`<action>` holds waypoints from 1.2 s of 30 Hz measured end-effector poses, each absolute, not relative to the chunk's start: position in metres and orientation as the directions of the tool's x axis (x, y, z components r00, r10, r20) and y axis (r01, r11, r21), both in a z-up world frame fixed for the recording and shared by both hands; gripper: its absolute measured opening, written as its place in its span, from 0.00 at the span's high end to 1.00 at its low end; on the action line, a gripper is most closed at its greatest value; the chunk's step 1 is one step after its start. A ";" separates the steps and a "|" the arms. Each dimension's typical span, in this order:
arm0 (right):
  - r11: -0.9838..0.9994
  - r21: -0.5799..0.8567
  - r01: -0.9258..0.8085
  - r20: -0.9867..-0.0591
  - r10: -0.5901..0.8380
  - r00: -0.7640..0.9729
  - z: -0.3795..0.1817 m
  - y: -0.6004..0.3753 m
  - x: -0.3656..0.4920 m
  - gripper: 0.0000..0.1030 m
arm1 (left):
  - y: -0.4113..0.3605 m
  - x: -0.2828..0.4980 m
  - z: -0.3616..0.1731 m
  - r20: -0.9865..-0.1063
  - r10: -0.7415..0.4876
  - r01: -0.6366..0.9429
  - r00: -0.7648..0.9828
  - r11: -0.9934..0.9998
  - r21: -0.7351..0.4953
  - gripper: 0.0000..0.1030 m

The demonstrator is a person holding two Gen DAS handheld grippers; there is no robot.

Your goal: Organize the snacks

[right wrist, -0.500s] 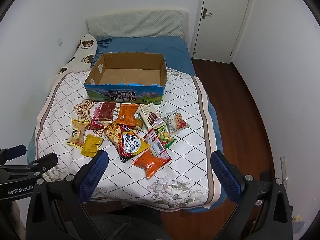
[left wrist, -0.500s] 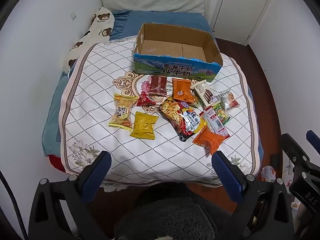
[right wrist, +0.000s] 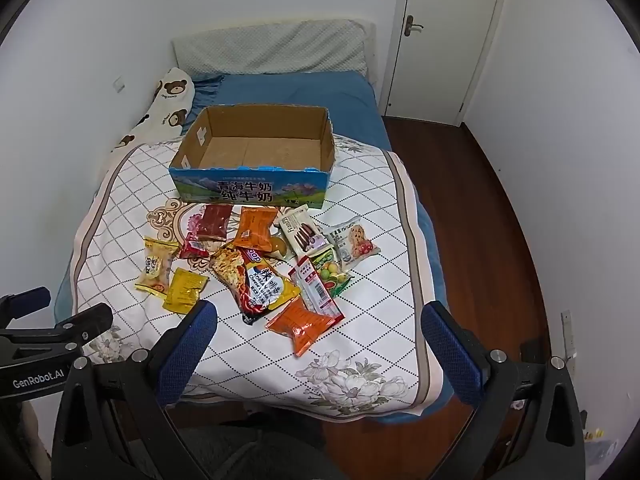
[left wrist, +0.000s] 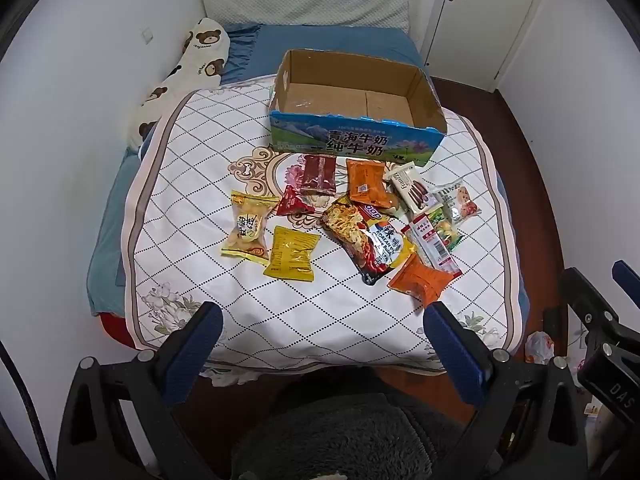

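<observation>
Several snack packets lie on a white quilted bed cover (left wrist: 312,296): a yellow packet (left wrist: 291,254), a pale yellow bag (left wrist: 248,226), a noodle packet (left wrist: 366,236), an orange packet (left wrist: 420,278), a dark red packet (left wrist: 319,174). Behind them stands an empty open cardboard box (left wrist: 356,120), also in the right wrist view (right wrist: 256,160). My left gripper (left wrist: 320,350) is open and empty, held off the near edge of the bed. My right gripper (right wrist: 318,346) is open and empty, over the near edge, close to the orange packet (right wrist: 304,322).
The bed stands against the left wall, with a bear-print pillow (left wrist: 188,76) and a blue sheet (left wrist: 332,40) behind the box. Wooden floor (right wrist: 492,248) and a door (right wrist: 444,36) lie to the right. A dark fuzzy seat (left wrist: 340,436) is below the grippers.
Both views have shifted slightly closer to the bed. The snacks and box have not moved. Both grippers stay open.
</observation>
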State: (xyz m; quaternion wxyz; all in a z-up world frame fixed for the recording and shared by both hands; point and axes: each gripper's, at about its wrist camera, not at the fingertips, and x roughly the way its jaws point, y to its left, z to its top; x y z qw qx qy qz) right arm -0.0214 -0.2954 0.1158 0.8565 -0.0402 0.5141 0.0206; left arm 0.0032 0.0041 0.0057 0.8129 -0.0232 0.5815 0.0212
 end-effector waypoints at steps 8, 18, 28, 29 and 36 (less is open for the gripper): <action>0.997 -0.040 -0.073 -0.885 -0.002 0.466 0.114 -0.293 -0.024 0.00 | 0.003 -0.001 0.007 -0.943 0.023 -0.054 0.333 0.999 0.005 0.00; 0.998 -0.032 -0.061 -0.880 0.001 0.475 0.119 -0.294 -0.027 0.00 | 0.000 -0.001 0.008 -0.940 0.029 -0.045 0.341 0.999 0.014 0.00; 0.998 -0.022 -0.057 -0.875 0.009 0.483 0.121 -0.298 -0.029 0.00 | -0.002 -0.002 0.011 -0.937 0.025 -0.039 0.348 0.999 0.012 0.00; 0.998 -0.020 -0.057 -0.876 0.010 0.483 0.120 -0.298 -0.029 0.00 | -0.002 -0.002 0.011 -0.937 0.024 -0.039 0.349 0.999 0.012 0.00; 0.998 -0.023 -0.057 -0.875 0.008 0.484 0.122 -0.298 -0.030 0.00 | -0.003 -0.004 0.012 -0.935 0.022 -0.039 0.354 0.999 0.009 0.00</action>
